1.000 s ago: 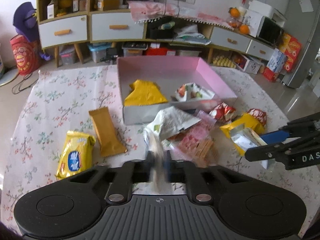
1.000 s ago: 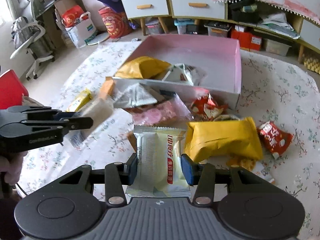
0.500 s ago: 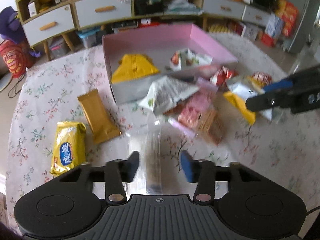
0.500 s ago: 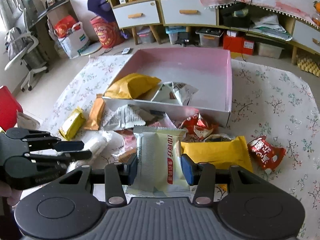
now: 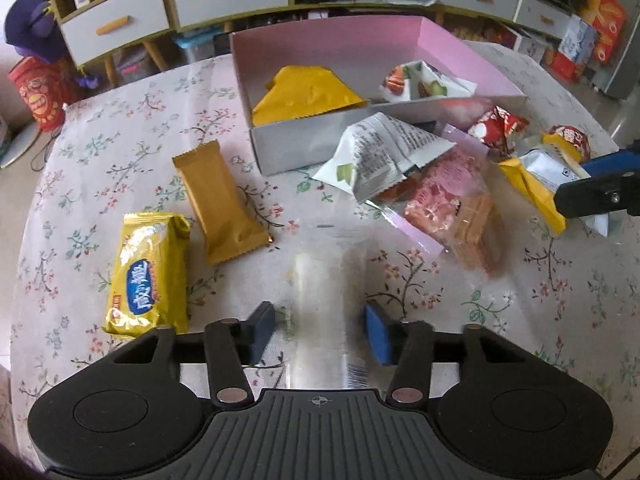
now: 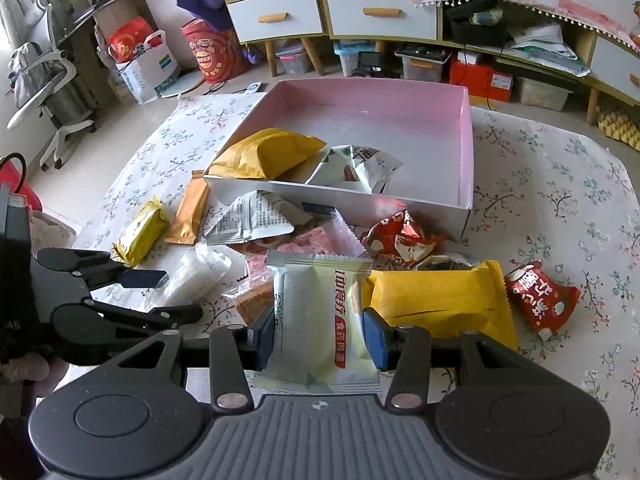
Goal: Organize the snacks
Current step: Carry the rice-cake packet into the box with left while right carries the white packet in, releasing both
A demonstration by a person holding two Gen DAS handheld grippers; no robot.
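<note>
Item: flowered tablecloth spread over a table, on which an open cardboard box with a pink inner lining and white outer walls is set.

Contents of box: one mustard-yellow crimped packet lying against the near wall; one white pouch printed with fruit beside it.

Loose on the cloth, left of the box: a tan-gold foil bar wrapper and a yellow biscuit packet with a blue oval label, side by side, close together.

In front of the box: a white pouch with grey print resting on a clear bag of pink and orange wafers; two red-and-white crumpled packets; a large yellow pillow packet.

Left gripper: jaws have just been closing; a clear plastic wrapped snack lies between the blue pads, with gaps visible on both sides, so nothing is seen pressed.

Right gripper: jaws clenched on a pale cream sachet with a red label strip, held above the large yellow pillow packet.
</note>
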